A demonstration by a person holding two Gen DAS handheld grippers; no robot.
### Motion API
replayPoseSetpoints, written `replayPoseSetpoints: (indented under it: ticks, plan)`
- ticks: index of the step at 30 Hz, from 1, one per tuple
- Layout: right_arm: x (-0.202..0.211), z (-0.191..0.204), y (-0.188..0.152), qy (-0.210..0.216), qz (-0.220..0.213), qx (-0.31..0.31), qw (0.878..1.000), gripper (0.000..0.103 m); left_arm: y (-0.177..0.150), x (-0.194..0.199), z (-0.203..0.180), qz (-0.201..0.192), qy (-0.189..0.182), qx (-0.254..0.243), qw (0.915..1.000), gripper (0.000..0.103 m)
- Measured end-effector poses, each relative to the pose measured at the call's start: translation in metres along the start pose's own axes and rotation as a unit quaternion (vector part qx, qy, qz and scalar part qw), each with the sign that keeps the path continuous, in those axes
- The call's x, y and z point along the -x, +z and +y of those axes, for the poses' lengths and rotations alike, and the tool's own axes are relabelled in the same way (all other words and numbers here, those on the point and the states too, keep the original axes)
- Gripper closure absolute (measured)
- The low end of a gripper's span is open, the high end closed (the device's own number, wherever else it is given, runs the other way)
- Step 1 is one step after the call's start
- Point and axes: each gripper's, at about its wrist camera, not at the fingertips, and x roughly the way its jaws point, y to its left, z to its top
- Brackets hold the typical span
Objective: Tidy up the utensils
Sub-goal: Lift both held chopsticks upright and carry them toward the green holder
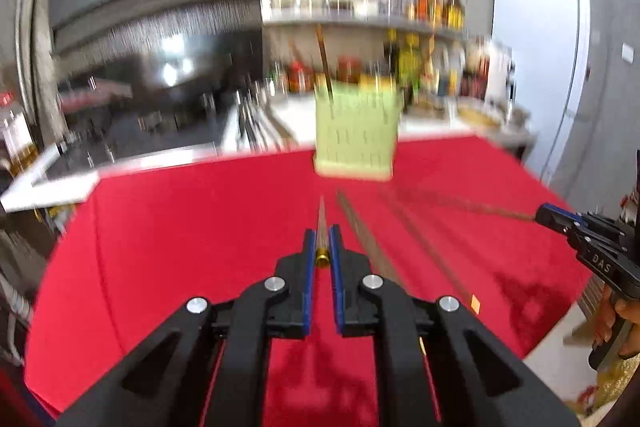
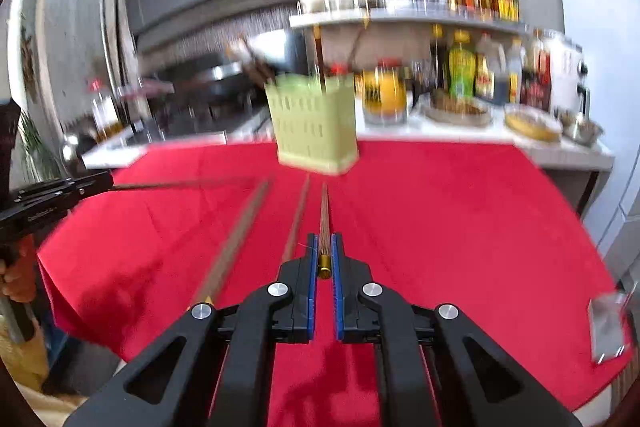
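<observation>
Tools left (image 1: 322, 241) and right (image 2: 324, 247) each clamped on one chopstick, green holder (image 1: 356, 131) beyond.

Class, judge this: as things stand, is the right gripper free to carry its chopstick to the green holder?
Probably yes. The right gripper is shut on its chopstick, pointed at the green holder, with only open red cloth between. The two loose chopsticks lie off to its left.
</observation>
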Motion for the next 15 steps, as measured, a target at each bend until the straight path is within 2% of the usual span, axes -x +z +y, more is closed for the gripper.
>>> replayPoseSetpoints:
  ticks: [2,6,10,15]
  plan:
    - [0.011,0.003,0.023,0.004,-0.028,0.007,1.000,0.096,0.021,0.015,0.003,-0.038,-0.001,0.002,0.9993,0.096]
    - [0.024,0.009,0.057,0.004,-0.066,0.025,0.998,0.096,0.044,0.031,0.003,-0.075,-0.003,0.000,0.9972,0.096]
    - [0.026,0.011,0.083,-0.003,-0.086,0.038,0.996,0.096,0.054,0.034,0.008,-0.086,-0.008,0.003,0.9962,0.096]
    - [0.016,0.007,0.097,-0.011,-0.087,0.036,0.996,0.096,0.058,0.029,0.013,-0.087,-0.010,0.007,0.9961,0.096]
